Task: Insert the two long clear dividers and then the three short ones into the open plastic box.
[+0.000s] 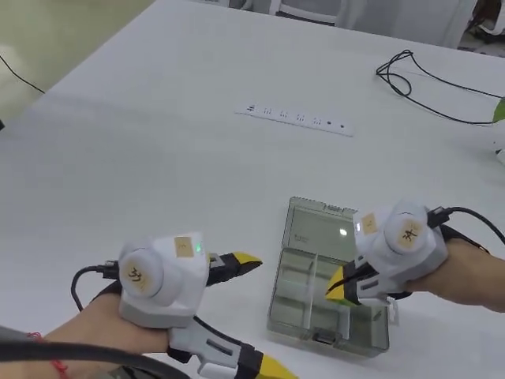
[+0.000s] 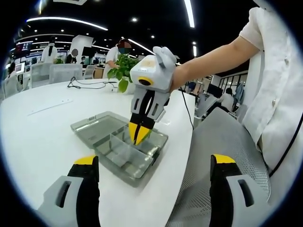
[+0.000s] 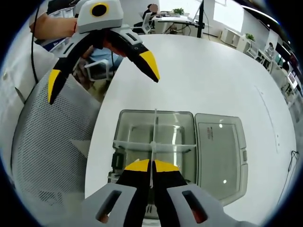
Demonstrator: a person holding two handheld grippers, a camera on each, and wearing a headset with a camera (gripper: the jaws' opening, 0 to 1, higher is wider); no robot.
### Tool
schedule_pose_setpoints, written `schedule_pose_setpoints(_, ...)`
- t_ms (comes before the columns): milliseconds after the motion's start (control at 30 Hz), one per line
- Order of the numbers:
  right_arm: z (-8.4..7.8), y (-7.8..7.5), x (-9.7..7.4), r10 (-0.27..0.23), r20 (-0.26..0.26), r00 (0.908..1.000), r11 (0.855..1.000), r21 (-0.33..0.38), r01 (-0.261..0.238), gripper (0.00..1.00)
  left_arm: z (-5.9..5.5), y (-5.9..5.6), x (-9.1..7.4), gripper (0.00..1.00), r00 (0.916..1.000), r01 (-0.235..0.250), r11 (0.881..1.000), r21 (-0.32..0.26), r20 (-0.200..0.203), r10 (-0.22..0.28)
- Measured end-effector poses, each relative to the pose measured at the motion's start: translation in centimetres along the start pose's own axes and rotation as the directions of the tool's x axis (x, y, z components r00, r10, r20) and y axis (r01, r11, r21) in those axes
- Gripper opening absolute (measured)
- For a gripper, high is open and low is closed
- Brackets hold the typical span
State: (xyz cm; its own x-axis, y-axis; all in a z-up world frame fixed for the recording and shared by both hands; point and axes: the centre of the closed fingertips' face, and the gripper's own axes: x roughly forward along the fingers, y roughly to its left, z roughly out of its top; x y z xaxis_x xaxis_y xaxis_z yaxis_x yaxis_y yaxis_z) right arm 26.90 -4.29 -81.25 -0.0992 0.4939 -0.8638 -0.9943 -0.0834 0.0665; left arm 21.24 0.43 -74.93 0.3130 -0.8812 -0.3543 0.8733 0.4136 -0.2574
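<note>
The clear plastic box [image 1: 278,314] lies on the white table with its lid [image 1: 316,227] folded open behind it. My right gripper [image 1: 336,289] hangs over the box's right half, shut on a thin clear divider [image 3: 154,124] that stands in the tray [image 3: 119,137]. A second clear divider [image 3: 132,144] crosses it. In the left gripper view the right gripper [image 2: 138,134] points down into the box [image 2: 124,169]. My left gripper [image 1: 260,314] is open and holds nothing, left of the box near the table's front edge. It also appears open in its own view [image 2: 154,160] and above the box in the right gripper view [image 3: 102,74].
A white power strip [image 1: 296,118] lies mid-table and a black cable [image 1: 410,77] loops at the far right. A grey mesh chair [image 3: 47,142] stands just off the table's near edge. People and a plant [image 2: 124,71] are in the background.
</note>
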Motion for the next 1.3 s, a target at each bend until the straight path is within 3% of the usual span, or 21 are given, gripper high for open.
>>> schedule_pose_setpoints(533,0.2,-0.2,-0.1,-0.025,0.013,0.9996,0.999,0.027,0.024,0.08,0.2,0.1,-0.3,0.99,0.9999,-0.010,1.000,0.003,0.003,0.010)
schedule_pose_setpoints(900,0.9,-0.3,-1.6,-0.056,0.062,0.9965,0.997,0.060,0.052,0.14,0.3,0.3,-0.4,1.00,0.9999,-0.016,1.000,0.001,0.003,0.016)
schedule_pose_setpoints(1300,1.3,-0.2,-4.0,-0.105,0.131,0.9859,0.988,0.130,0.088,0.25,0.4,0.5,-0.7,1.00,0.9998,-0.022,1.000,0.000,-0.003,0.022)
